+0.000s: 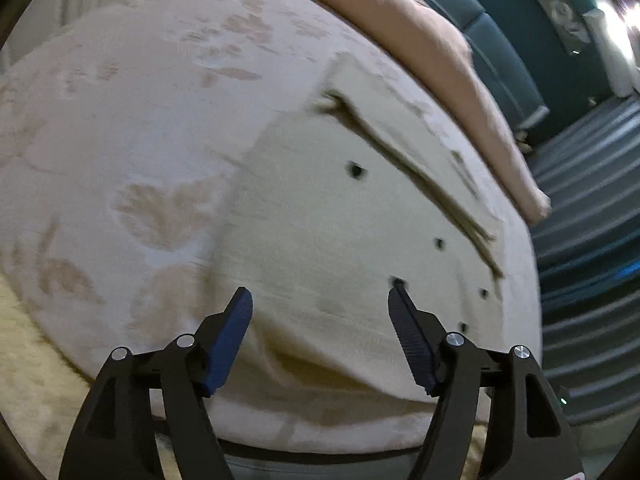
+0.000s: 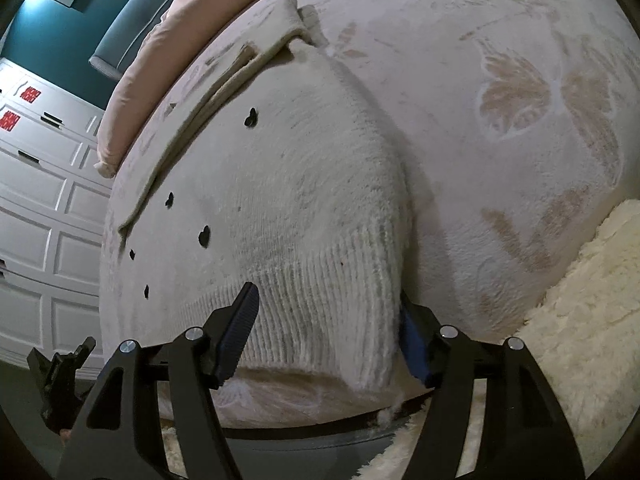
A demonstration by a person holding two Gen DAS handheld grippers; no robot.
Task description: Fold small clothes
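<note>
A cream knit sweater (image 1: 320,200) with small black heart marks lies flat on a bed blanket with a beige leaf print (image 1: 140,100). A long folded strip of the sweater (image 1: 424,172) runs along its far side. My left gripper (image 1: 320,288) hovers open just over the sweater's near part, with its blue pads clear of the knit. In the right wrist view the sweater (image 2: 300,184) shows its ribbed hem (image 2: 320,304) at the bed's near edge. My right gripper (image 2: 328,294) stands open astride that hem, and the knit's corner hides its right fingertip.
A pink duvet (image 1: 440,60) lies along the far side of the bed in front of a teal headboard (image 1: 500,40). White panelled cabinet doors (image 2: 40,200) stand to the left. A fluffy cream throw (image 2: 580,300) sits at the bed's right. Striped flooring (image 1: 580,240) lies beyond the bed edge.
</note>
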